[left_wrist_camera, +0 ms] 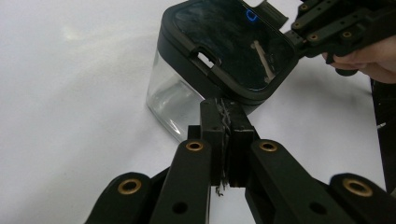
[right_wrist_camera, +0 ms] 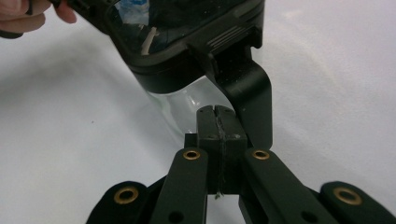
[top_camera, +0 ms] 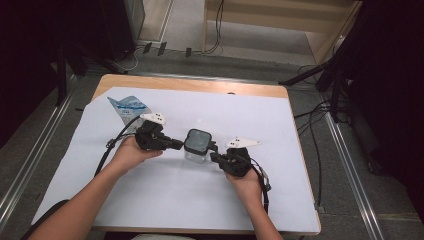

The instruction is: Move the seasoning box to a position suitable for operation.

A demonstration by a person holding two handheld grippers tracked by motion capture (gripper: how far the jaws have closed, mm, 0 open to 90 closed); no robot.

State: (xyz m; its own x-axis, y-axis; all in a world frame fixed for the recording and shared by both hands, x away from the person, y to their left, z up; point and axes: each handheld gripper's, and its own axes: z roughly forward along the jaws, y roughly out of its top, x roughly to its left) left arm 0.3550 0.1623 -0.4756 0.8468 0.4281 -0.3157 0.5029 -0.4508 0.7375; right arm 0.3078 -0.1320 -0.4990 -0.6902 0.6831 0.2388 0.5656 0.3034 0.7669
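Observation:
A clear square container (top_camera: 196, 156) with a black lid (top_camera: 198, 140) stands mid-table on the white sheet. My left gripper (top_camera: 179, 145) comes in from the left, jaws shut, tips against the lid's edge. In the left gripper view its shut jaws (left_wrist_camera: 224, 109) touch the lid (left_wrist_camera: 229, 46) above the clear wall (left_wrist_camera: 170, 95). My right gripper (top_camera: 214, 155) is at the container's right side. In the right gripper view its jaws (right_wrist_camera: 217, 116) are shut with nothing between them, just below and beside a black latch flap (right_wrist_camera: 250, 86) that hangs from the lid (right_wrist_camera: 177, 42).
A blue and white pouch (top_camera: 130, 107) lies on the white sheet (top_camera: 165, 195) at the back left. The wooden table edge (top_camera: 190, 84) shows at the far side. Cables and dark stands are on the floor around the table.

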